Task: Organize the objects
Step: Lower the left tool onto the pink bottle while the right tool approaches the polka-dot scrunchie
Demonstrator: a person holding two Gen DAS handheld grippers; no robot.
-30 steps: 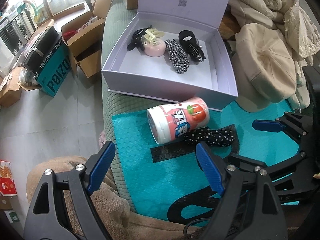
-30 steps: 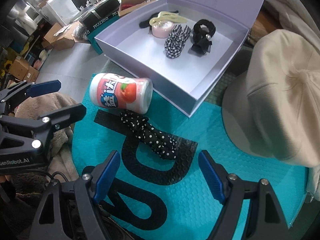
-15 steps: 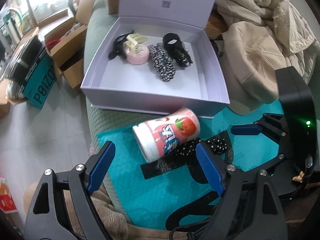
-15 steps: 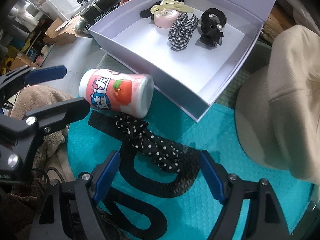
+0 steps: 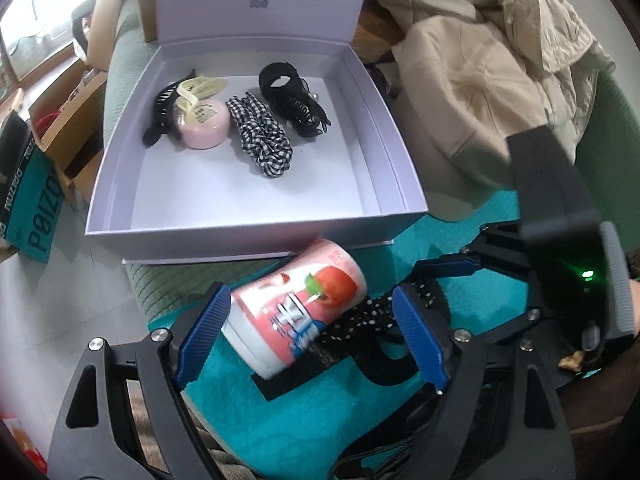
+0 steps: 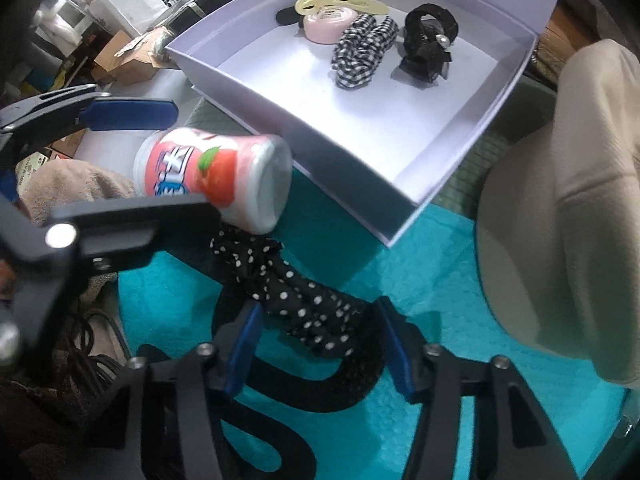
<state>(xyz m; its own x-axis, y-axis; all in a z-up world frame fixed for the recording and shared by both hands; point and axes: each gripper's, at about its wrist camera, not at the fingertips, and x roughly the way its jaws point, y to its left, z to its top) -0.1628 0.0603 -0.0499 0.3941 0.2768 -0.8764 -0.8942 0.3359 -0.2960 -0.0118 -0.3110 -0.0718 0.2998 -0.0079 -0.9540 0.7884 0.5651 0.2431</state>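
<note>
Pink canister (image 5: 296, 312): on its side on teal mailer (image 5: 304, 432), btwn spread jaws of L gripper (image 5: 310, 336), unclamped. Polka-dot scrunchie (image 6: 304, 312): on mailer; R gripper (image 6: 316, 344) jaws just closing round it, pad contact unclear. Lilac box (image 5: 256, 236): open.

A green ribbed sofa seat (image 5: 168, 280) carries everything. On it lies a teal bubble mailer (image 6: 460, 280) with bold black lettering, and behind that, touching its far edge, an open lilac box (image 5: 248, 236) with its lid raised. A pink peach-printed canister (image 5: 296, 312) lies on its side on the mailer against the box's front wall, a black polka-dot scrunchie (image 6: 304, 304) just beside it. A beige hat (image 6: 560, 216) overlaps the mailer's right edge.
</note>
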